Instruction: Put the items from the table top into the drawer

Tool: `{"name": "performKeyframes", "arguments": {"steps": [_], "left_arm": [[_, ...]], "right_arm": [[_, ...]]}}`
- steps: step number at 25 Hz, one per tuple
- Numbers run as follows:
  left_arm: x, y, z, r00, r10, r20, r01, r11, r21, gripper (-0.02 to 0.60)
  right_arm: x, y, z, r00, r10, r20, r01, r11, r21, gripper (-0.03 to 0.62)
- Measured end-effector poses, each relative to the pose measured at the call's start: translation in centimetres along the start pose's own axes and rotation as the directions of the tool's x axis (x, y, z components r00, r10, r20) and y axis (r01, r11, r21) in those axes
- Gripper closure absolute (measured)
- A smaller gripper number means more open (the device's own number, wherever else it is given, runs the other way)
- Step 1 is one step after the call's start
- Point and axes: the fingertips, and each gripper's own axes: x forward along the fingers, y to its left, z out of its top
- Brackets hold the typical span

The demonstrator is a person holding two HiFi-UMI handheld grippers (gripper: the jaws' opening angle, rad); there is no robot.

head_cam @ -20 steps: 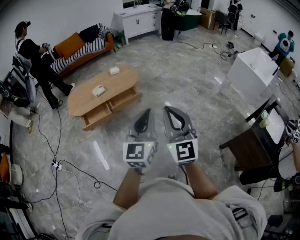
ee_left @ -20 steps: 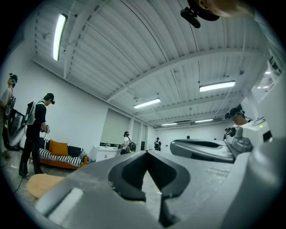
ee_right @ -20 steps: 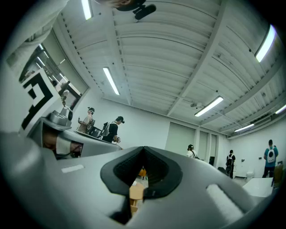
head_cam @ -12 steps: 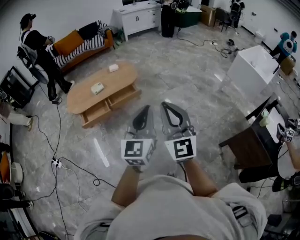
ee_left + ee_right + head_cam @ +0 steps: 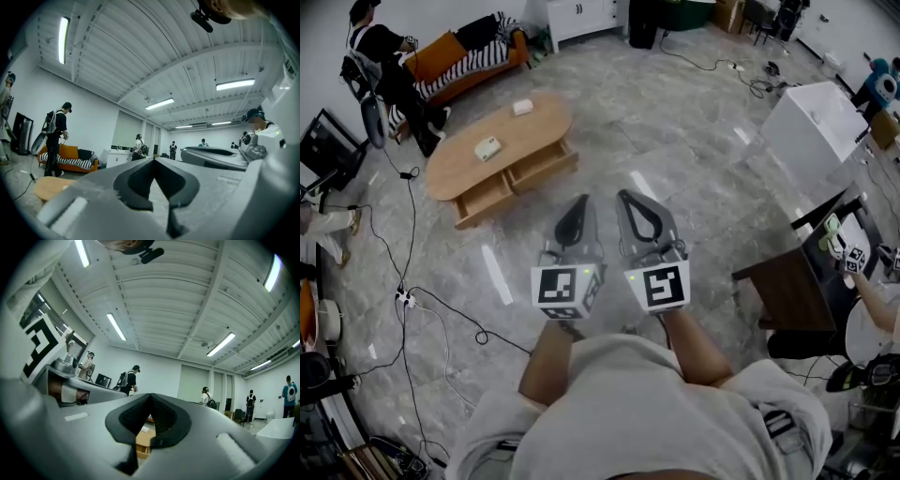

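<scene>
- Wooden oval worktop (image 5: 539,131) stands well ahead, carrying a pale box (image 5: 488,147) and a white block (image 5: 522,107); its drawer (image 5: 485,199) is pulled out.
- Left gripper (image 5: 578,204) and right gripper (image 5: 626,199) are pressed together, both empty.
- Best next, I judge: walk closer, then spread one gripper before reaching for the box.

You're in a big hall staged like a living room: orange sofa (image 5: 441,54) and oval wooden table (image 5: 525,141) upper left, cables (image 5: 410,230) trailing over the marble floor (image 5: 675,141), strip lights (image 5: 116,326) overhead.
</scene>
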Motion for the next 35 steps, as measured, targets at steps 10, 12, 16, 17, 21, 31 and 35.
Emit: {"name": "performKeyframes", "arguments": {"steps": [10,12,16,17,21,31,35], "left_arm": [[3.7,2.1,-3.4,0.995,0.054,-0.078,-0.054,0.999,-0.003,0.561],[5.1,3.7,-3.7,0.995,0.063,-0.08,-0.064,0.998,-0.004,0.561],[8.9,7.5,-4.7,0.994,0.071,-0.084,-0.074,0.997,-0.026,0.561],[10.2,8.7,-4.9,0.994,0.071,-0.079,-0.074,0.997,-0.035,0.561],[15.5,14.8,-4.7,0.994,0.075,-0.073,-0.08,0.995,-0.061,0.561],[24.5,29.2,-3.0,0.995,0.099,-0.034,-0.102,0.985,-0.137,0.561],[27.0,33.1,-2.9,0.99,0.136,-0.03,-0.139,0.978,-0.155,0.561]], "right_arm": [[3.7,-2.1,-4.4,0.998,0.046,-0.047,-0.042,0.996,0.08,0.586],[5.8,-2.6,-5.1,0.998,0.044,-0.049,-0.039,0.994,0.101,0.586],[11.2,-2.7,-6.7,0.996,0.067,-0.053,-0.06,0.991,0.116,0.586],[12.9,-2.7,-7.0,0.996,0.073,-0.05,-0.067,0.991,0.116,0.586],[21.2,-2.9,-7.8,0.994,0.096,-0.046,-0.09,0.989,0.119,0.588],[38.9,-1.4,-7.1,0.987,0.153,-0.051,-0.151,0.988,0.038,0.586],[43.5,-1.6,-7.9,0.98,0.185,-0.071,-0.183,0.983,0.026,0.586]]}}
